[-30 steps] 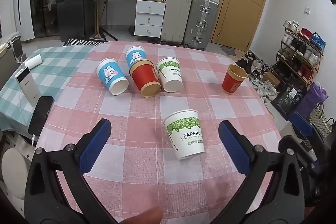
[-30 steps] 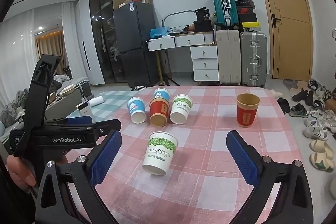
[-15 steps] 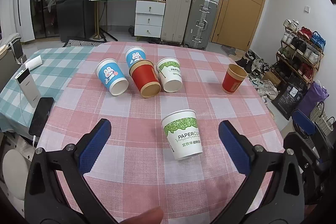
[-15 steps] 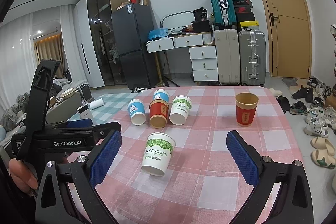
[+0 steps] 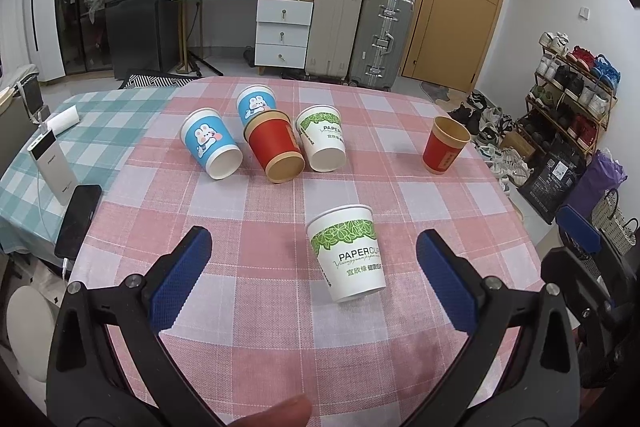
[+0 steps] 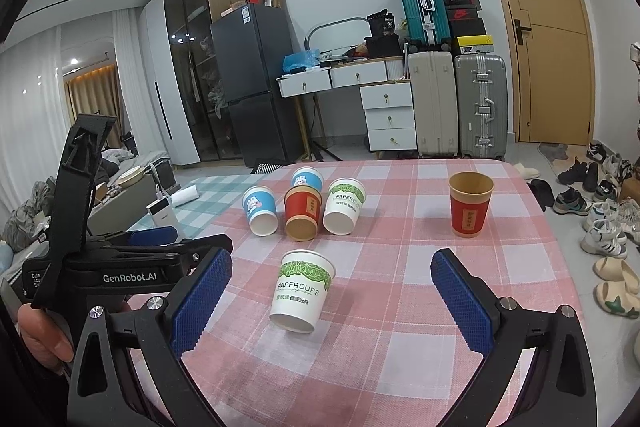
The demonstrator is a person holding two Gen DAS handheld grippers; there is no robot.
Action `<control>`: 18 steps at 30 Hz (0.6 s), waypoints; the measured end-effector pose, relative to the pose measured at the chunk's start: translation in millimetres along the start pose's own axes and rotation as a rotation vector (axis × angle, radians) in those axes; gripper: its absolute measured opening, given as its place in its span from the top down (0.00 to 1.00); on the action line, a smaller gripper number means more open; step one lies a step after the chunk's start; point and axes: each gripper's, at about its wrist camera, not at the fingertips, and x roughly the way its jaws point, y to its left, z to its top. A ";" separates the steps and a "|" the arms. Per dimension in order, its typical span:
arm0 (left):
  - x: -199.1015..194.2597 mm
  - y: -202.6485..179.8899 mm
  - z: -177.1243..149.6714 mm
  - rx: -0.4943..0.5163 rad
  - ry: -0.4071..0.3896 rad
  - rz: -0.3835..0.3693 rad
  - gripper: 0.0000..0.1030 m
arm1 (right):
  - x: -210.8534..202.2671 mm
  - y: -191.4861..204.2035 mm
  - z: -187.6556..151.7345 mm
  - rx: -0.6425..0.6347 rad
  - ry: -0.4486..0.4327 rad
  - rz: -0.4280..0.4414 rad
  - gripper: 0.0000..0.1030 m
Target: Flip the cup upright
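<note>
Both claws hang wide apart over the near edge of the bench [image 5: 280,339], gripping nothing. The left claw [image 5: 314,267] frames a white cup with green leaves [image 5: 347,254], which stands upright on the pink check cloth; in the right wrist view the same cup [image 6: 302,289] sits just left of centre between the right claw's [image 6: 332,295] blue pads. Farther back four cups lie on their sides (one blue cup is half hidden, so that is less sure), and a red cup [image 6: 470,205] stands apart.

The rear blue cup [image 5: 256,101] is half hidden behind the red cup [image 5: 276,149].
</note>
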 end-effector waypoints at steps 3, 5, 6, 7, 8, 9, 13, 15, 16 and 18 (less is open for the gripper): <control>0.8 0.1 -1.3 0.000 0.000 -0.002 0.01 | 0.6 -0.8 0.6 0.003 -0.005 0.003 0.01; 0.9 -0.3 -1.7 0.002 0.001 -0.001 0.01 | 1.0 -0.8 0.2 0.003 -0.005 0.003 0.01; 0.9 -0.1 -1.6 0.002 0.001 -0.001 0.01 | 0.9 -0.9 0.3 0.003 -0.005 0.004 0.01; 0.8 0.0 -1.6 0.001 0.001 -0.001 0.01 | 1.0 -0.9 0.3 0.003 -0.005 0.004 0.01; 0.9 -0.2 -1.8 0.000 0.001 -0.002 0.01 | 1.3 -1.1 0.4 0.005 -0.004 0.003 0.01; 0.8 -0.1 -2.0 0.001 0.002 -0.002 0.01 | 1.3 -1.4 0.6 0.008 -0.003 0.006 0.01; 2.7 -0.5 -3.5 0.005 0.010 -0.002 0.01 | 2.1 -1.3 0.4 0.011 -0.001 0.007 0.01; 3.6 -1.1 -3.9 0.009 0.013 -0.003 0.01 | 2.5 -1.4 0.7 0.013 -0.002 0.009 0.01; 3.7 -1.0 -4.1 0.010 0.014 -0.002 0.01 | 2.6 -1.5 0.6 0.012 -0.002 0.008 0.01; 4.0 -1.1 -4.0 0.010 0.014 -0.004 0.01 | 2.0 -1.8 0.4 0.011 -0.005 0.008 0.01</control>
